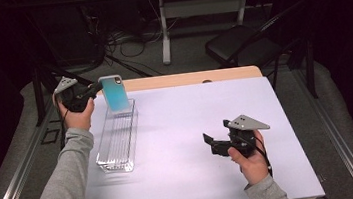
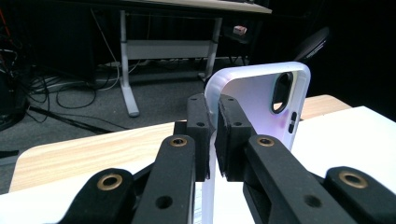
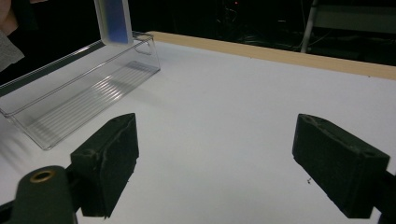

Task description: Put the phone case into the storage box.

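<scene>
High view: the left gripper point(image 1: 94, 90) pinches the phone case point(image 1: 115, 93) by its edge, upright above the clear tray's point(image 1: 116, 161) far end — picked up, not yet lowered in. Right gripper point(image 1: 212, 142) waits spread and empty over the table point(image 1: 183, 129).

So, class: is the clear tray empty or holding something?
Empty: the clear tray shows bare ribbed floor; the phone case hangs above its far end.

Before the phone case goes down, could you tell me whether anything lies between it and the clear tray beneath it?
Nothing visible does. The left gripper holds the phone case upright over the far end of the clear tray, which looks empty, and the right gripper waits open, well aside.
</scene>
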The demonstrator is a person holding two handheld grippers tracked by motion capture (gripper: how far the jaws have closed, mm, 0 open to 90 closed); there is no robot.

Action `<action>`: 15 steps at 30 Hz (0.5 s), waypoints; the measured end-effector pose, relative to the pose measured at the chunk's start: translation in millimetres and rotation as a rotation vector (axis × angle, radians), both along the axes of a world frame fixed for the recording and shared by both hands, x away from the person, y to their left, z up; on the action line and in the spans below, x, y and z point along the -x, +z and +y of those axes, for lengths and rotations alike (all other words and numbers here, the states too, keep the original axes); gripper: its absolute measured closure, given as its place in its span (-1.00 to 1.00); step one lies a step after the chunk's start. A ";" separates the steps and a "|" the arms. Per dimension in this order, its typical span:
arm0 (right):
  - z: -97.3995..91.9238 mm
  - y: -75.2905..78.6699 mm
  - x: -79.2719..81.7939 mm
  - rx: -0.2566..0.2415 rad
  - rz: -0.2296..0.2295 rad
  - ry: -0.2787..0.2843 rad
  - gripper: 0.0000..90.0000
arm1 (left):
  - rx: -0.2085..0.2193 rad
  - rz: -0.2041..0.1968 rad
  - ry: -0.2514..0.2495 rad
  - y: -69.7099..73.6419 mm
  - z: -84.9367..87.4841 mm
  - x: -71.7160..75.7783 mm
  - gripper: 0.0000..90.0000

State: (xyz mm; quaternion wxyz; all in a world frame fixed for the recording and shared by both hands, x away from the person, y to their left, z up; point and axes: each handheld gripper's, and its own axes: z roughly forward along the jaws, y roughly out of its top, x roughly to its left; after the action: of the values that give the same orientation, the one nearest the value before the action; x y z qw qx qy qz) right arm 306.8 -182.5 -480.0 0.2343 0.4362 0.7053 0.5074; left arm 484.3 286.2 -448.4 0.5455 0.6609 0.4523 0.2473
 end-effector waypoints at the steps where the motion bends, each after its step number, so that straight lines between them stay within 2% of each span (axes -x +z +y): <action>1: -0.4 0.3 0.7 -0.002 0.004 -0.003 -0.68 | 0.001 0.003 0.002 -1.4 0.0 -1.4 0.89; 15: -9.9 3.8 4.4 -0.005 0.003 -0.030 -0.68 | -0.008 0.013 0.001 -18.6 -0.6 -15.5 0.89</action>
State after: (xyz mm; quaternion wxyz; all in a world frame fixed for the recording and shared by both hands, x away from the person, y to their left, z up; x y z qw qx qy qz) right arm 302.4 -192.5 -476.2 0.2397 0.4480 0.6977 0.5050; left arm 499.8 285.6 -467.0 0.5398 0.6645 0.4550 0.2450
